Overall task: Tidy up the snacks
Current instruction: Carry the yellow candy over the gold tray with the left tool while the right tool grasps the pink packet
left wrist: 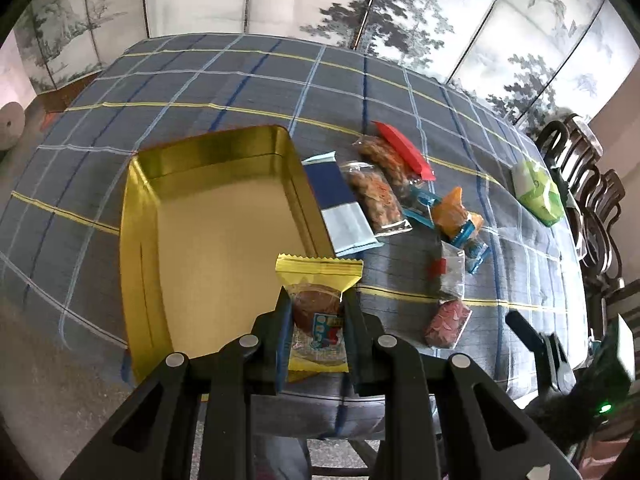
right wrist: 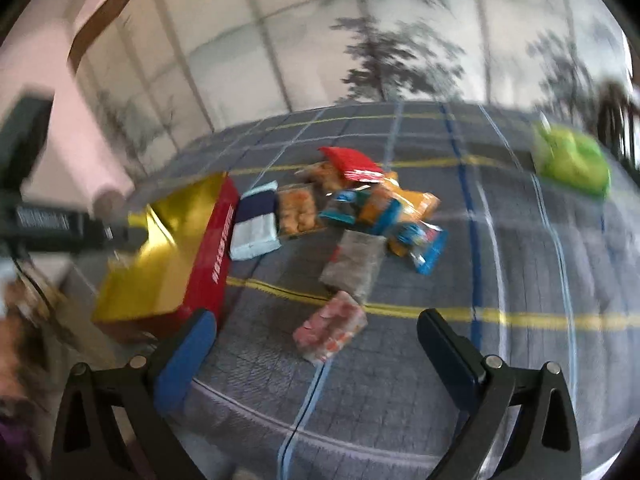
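Note:
My left gripper [left wrist: 316,300] is shut on a yellow-wrapped cake snack [left wrist: 318,312] and holds it above the near right corner of an open gold tin box [left wrist: 208,232] with red outer walls [right wrist: 212,256]. The box inside looks bare. Loose snacks lie right of the box: a blue and white packet [left wrist: 340,204], two clear bags of crackers [left wrist: 374,196], a red packet [left wrist: 404,148], orange and blue packets [left wrist: 456,216], a grey pouch [left wrist: 452,276] and a pink packet [left wrist: 448,324]. My right gripper [right wrist: 316,328] is open and empty, just above the pink packet [right wrist: 330,326]. The right wrist view is blurred.
The table has a grey plaid cloth [left wrist: 200,80]. A green tissue pack [left wrist: 538,192] lies at the far right of the table. Dark wooden chairs [left wrist: 580,168] stand beyond it. A painted folding screen [left wrist: 360,0] backs the table.

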Available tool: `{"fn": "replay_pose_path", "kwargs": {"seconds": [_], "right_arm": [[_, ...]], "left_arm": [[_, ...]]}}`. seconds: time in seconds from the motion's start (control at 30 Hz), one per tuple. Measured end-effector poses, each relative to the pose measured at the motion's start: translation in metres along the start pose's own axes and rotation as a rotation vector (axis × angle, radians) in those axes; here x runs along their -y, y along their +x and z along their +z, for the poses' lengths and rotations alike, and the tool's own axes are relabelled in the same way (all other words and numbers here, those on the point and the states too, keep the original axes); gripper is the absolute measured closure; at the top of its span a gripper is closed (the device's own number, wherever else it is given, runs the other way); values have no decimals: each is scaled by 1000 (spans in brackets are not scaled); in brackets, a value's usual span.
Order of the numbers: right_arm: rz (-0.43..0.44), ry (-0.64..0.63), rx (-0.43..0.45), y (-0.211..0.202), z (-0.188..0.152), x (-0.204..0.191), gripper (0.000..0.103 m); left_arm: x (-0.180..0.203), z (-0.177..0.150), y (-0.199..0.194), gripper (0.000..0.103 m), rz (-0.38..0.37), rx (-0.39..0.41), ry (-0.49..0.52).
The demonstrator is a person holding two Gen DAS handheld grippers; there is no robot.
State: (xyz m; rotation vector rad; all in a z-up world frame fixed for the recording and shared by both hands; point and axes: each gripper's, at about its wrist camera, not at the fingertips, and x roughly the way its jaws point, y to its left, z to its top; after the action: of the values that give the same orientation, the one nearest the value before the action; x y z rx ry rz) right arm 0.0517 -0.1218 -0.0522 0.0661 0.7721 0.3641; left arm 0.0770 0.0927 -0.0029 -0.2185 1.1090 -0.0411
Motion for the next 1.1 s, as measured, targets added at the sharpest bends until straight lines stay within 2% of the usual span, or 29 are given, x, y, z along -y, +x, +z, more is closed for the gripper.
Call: {"fn": "replay_pose_path", "kwargs": {"seconds": [0.13,0.5,0.67,0.87,0.9,0.97,1.1], "right_arm": [[-77,-153,-29,23,6,-25,0],[-99,-315,-99,62,-4,-69,1],[-75,-355,-105,62,-9,-95,1],[35,-447,-98,65,-17,-146,1],[70,-442,-99,62,-18,-149,1],[83,-418,-76,53,-19,-148,1],[21,-274,-42,22,-13,-112,1]], "left_arm": [[-11,3,1,83,2,-3,-6],[-47,9,9,83,3,-24,-31],[-59,10,10,83,12,-22,-36],[-75,14,12,83,32,-18,-42],[-78,15,13,83,38,-17,-39],[-82,16,14,83,36,-20,-38],[-87,15,17,83,35,-16,-38]]}}
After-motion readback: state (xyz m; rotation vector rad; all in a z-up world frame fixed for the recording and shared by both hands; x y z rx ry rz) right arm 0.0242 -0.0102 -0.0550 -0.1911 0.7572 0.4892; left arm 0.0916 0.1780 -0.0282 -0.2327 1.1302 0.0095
